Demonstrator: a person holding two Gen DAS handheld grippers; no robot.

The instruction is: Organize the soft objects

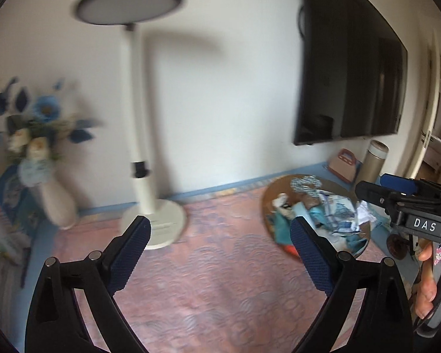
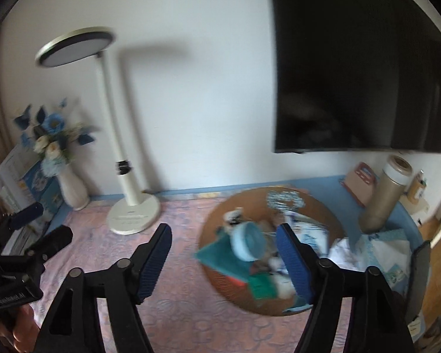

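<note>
A round woven basket stands on the pink patterned cover, filled with soft things: a teal cloth, a pale blue round piece, blue-and-white cloths and a speckled blue piece. My right gripper hovers open and empty just left of the basket, its right finger in front of the contents. My left gripper is open and empty over the bare cover, with the basket beyond its right finger. Both views are blurred.
A white desk lamp and a vase of blue flowers stand at the back left by boxes. A dark screen hangs on the wall. A gold flask, a pink case and white patterned cloths lie right of the basket.
</note>
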